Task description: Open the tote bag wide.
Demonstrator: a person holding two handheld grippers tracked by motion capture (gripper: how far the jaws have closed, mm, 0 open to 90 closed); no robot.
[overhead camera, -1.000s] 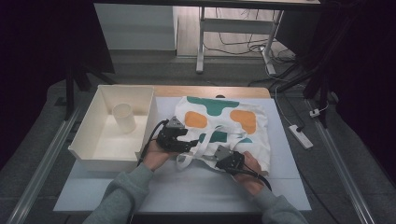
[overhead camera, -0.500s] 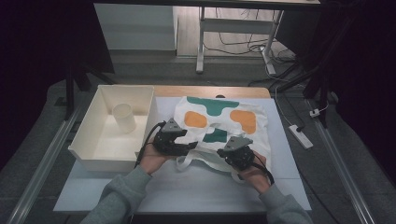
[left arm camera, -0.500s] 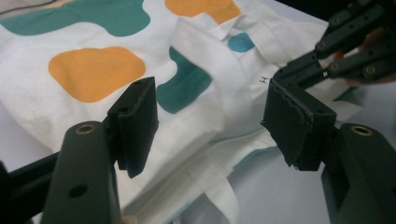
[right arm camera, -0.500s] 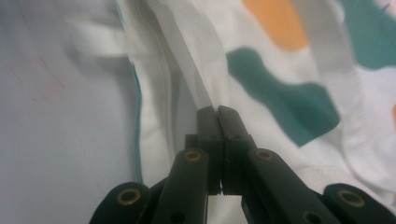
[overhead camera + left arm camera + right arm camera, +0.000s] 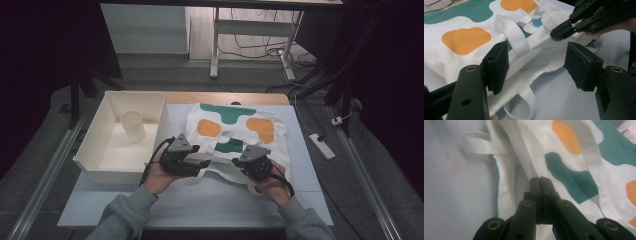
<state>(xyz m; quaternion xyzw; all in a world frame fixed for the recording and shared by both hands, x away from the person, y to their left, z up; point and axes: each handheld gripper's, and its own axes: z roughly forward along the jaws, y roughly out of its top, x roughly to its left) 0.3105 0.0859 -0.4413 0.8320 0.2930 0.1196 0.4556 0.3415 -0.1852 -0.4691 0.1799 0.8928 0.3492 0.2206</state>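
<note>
Tote bag (image 5: 240, 137) lies flat on the counter (image 5: 200, 205), right of the white bin (image 5: 95, 165) — a white cloth bag with green and orange blobs, its open mouth facing you. You've got your right gripper (image 5: 248, 167) on the near edge of that mouth, and its fingers (image 5: 540, 185) are clamped tight together with a fold of the bag's upper layer pinched between them; from the right gripper view, the white cloth rises straight up from the closed tips. One white strap (image 5: 482, 143) loops out onto the bare counter beside the bag, and a faint red square mark (image 5: 444, 165) sits on the surface near it.

Your left gripper (image 5: 197, 164) hangs just over the bag's near left corner, fingers (image 5: 497, 65) spread wide and gripping nothing — the left gripper view has the hem and a loose strap (image 5: 524, 105) lying in the gap below, untouched by either pad. Farther off in that same view, your right gripper's closed tips bite into the cloth at the rim. The other strap (image 5: 511, 35) drapes across the printed face of the bag, over an orange patch's neighbour. Over in the bin, a pale cup (image 5: 132, 125) stands upright, well apart from both your hands.
</note>
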